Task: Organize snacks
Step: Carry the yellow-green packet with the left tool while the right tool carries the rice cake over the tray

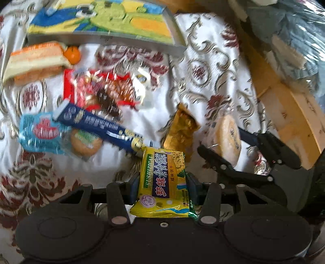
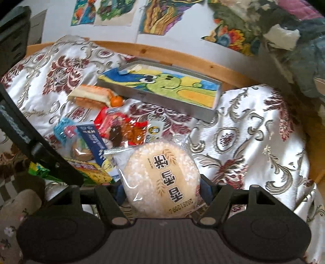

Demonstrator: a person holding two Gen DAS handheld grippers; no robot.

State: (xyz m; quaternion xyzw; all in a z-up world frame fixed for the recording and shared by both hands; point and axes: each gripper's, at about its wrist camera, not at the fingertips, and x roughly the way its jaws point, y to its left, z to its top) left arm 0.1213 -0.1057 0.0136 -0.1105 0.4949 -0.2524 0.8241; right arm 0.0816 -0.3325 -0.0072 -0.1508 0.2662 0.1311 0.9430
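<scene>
My left gripper (image 1: 163, 186) is shut on a yellow snack packet (image 1: 162, 172) with printed characters, held upright above the cloth. In the right wrist view, my right gripper (image 2: 162, 190) is shut on a round rice cracker (image 2: 162, 174) in a clear wrapper. The left wrist view shows that cracker (image 1: 227, 140) to the right of the yellow packet. A grey tray (image 2: 154, 97) lined with a colourful drawing lies at the back. A pile of snacks lies before it: a layered cake (image 1: 34, 58), a tangerine (image 1: 72, 53), a red packet (image 1: 97, 87), a dark blue pack (image 1: 97, 126) and a gold packet (image 1: 182, 126).
A white cloth with dark red flowers (image 2: 254, 142) covers the surface. A wooden rim (image 2: 182, 54) runs along the back and right. Bundled fabric and plastic (image 2: 294, 40) are piled at the far right. Drawings (image 2: 113, 12) hang on the wall.
</scene>
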